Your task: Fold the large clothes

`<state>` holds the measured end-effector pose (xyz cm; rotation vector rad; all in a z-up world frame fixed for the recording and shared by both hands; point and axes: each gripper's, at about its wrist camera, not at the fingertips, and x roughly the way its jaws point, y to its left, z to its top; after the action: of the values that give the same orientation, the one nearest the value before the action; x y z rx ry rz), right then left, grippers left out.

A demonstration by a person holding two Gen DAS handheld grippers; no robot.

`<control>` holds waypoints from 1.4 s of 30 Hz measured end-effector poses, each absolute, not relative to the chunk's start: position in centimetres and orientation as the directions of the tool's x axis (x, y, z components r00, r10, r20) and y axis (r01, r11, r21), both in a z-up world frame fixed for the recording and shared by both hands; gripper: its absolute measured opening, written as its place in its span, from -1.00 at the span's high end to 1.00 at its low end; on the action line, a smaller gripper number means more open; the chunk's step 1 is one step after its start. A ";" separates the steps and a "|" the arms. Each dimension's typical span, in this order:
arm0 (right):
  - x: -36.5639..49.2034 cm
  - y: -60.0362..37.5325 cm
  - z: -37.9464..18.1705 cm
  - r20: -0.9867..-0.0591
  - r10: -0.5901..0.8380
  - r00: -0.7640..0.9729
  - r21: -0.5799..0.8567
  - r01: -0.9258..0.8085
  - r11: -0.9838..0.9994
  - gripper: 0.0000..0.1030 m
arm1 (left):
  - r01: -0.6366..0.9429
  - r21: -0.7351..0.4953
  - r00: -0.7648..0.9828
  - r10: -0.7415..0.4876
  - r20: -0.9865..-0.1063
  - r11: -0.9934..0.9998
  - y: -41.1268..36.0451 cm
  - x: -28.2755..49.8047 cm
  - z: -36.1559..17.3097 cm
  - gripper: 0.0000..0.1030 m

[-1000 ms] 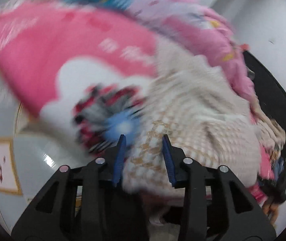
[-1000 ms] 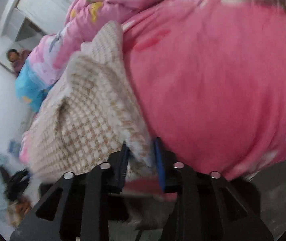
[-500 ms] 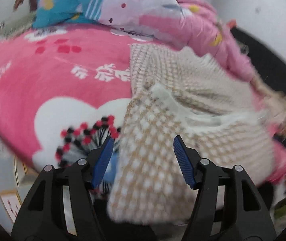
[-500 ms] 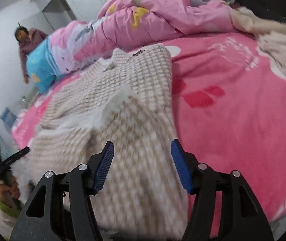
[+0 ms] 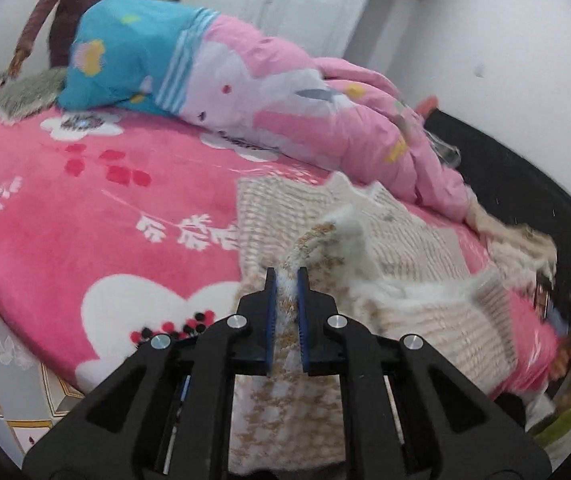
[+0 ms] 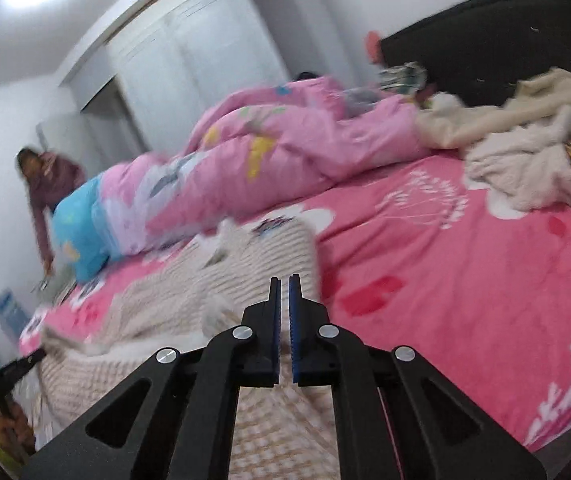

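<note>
The checked beige garment (image 5: 425, 308) lies over the near corner of the pink bedspread (image 5: 85, 216), its hem hanging past the bed's edge. Bare bedspread opens toward the rolled quilt (image 5: 285, 108). The left gripper (image 5: 285, 276) has just closed, pinching a raised fold. The right gripper (image 6: 284, 280), angled slightly down, has just closed over the garment; whether it holds cloth I cannot tell.

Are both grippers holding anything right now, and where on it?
Left gripper pinches the checked sweater by a bunched edge fold. Right gripper is shut; cloth in it cannot be told.
</note>
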<state>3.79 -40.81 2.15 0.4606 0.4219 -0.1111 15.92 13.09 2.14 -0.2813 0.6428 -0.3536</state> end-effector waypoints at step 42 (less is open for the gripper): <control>14.8 -19.5 -4.0 -0.659 0.049 0.751 0.052 -0.020 0.998 0.90 | 0.102 -0.226 0.769 -0.221 -0.601 0.969 11.9 18.6 -2.1 0.50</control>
<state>14.76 -19.47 -3.98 0.0424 0.7207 0.0377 18.61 11.85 -2.14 -0.1846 0.6727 -0.1758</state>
